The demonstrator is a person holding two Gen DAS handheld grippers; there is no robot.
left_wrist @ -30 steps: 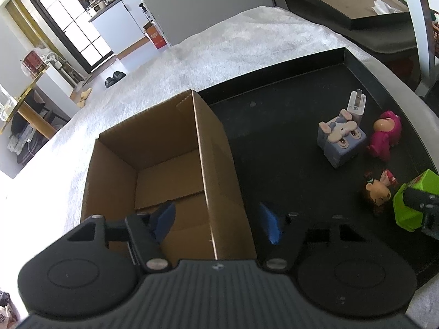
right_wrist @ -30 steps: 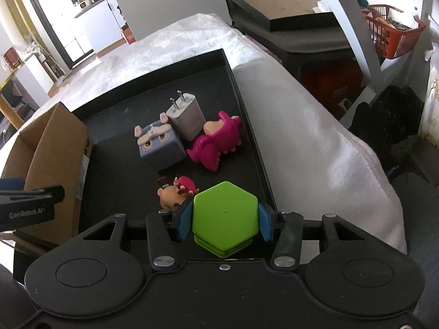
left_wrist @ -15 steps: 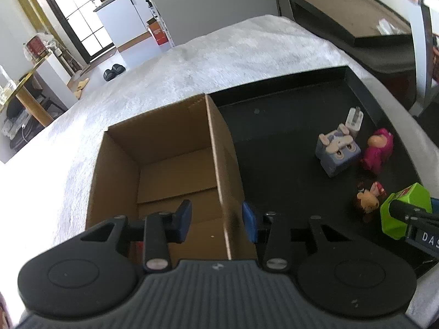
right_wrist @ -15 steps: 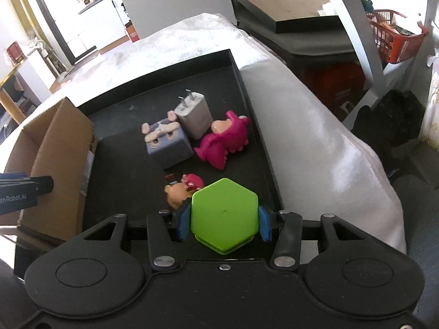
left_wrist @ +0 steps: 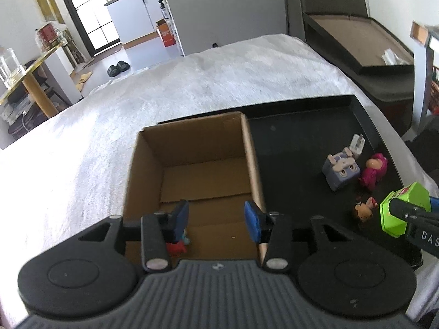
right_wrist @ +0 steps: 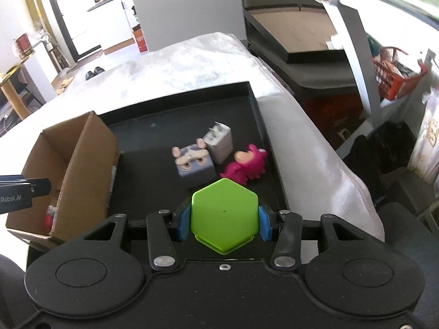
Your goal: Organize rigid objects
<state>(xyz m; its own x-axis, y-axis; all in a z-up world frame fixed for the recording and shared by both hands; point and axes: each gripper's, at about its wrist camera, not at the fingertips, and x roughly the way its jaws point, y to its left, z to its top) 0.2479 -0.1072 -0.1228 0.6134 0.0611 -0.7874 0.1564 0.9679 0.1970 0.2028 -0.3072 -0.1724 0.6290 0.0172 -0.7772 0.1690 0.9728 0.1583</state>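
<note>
The left gripper (left_wrist: 216, 219), lettered "Robot.AI" on its side in the right wrist view, hangs released over the open cardboard box (left_wrist: 197, 148), blue pads spread; a small red and teal toy (left_wrist: 178, 245) lies on the box floor under its left finger. Right of the box, on the black tray (right_wrist: 255, 101), sit a grey-blue cube figure (right_wrist: 193, 164), a white charger (right_wrist: 219, 142) with prongs pointing up and away, and a pink figure (right_wrist: 247, 164) on its side. The right gripper (right_wrist: 224, 220), marked "DAS", is clamped on a bright green hexagonal block (right_wrist: 224, 215), flat face upward, above the tray's near edge.
</note>
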